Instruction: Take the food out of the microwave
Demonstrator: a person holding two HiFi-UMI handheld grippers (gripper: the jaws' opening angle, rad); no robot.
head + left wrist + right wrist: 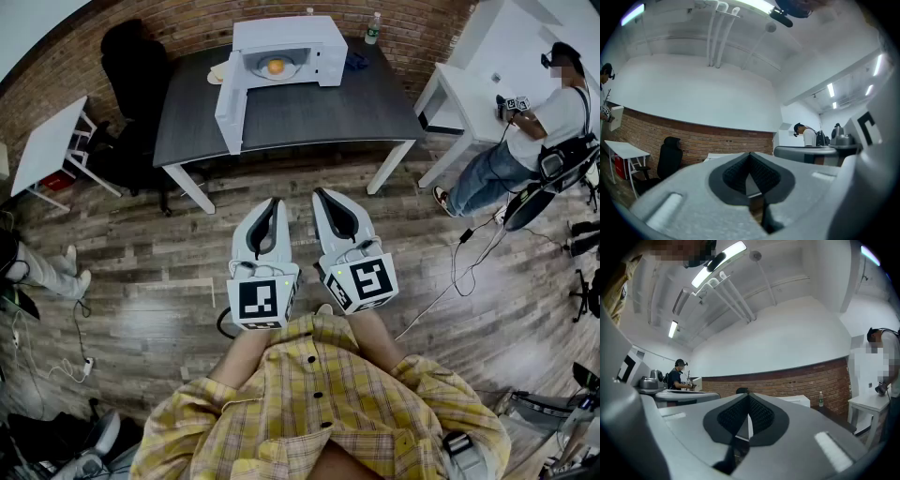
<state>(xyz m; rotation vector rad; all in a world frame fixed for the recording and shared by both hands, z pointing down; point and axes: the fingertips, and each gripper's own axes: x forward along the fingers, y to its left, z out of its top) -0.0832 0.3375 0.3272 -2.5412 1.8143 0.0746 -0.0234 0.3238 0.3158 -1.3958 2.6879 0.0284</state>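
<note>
Orange-yellow food (275, 66) rests on a pale plate (262, 74) inside the open cavity of the white microwave (323, 42), at the upper centre of the head view. The microwave door (231, 108) is swung wide open and projects toward the lower left of the appliance. The microwave stands at the far side of a dark grey table (328, 112). A clear bottle (373, 28) stands upright on the table, just beside the upper right corner of the microwave.

The left gripper (275, 201) and the right gripper (319, 192) sit side by side at frame centre, below the near edge of the table and well apart from the microwave, over the wood-plank floor (141, 281). Both point toward the table.
- Left gripper: jaws fully closed, tips meeting, nothing held.
- Right gripper: jaws closed tip to tip, nothing held.

Each gripper view shows the tips in contact, with only the oval hollow behind them.

The wearer's yellow plaid shirt (319, 412) fills the bottom centre of the head view.

A brick wall (187, 23) runs along the top of the frame. A black office chair (131, 66) stands at the upper left, beside the left end of the dark table. A small white table (52, 141) is at the left edge. A second white table (469, 89) is at the upper right, with a person (553, 117) in a white top beside it at the right edge.
</note>
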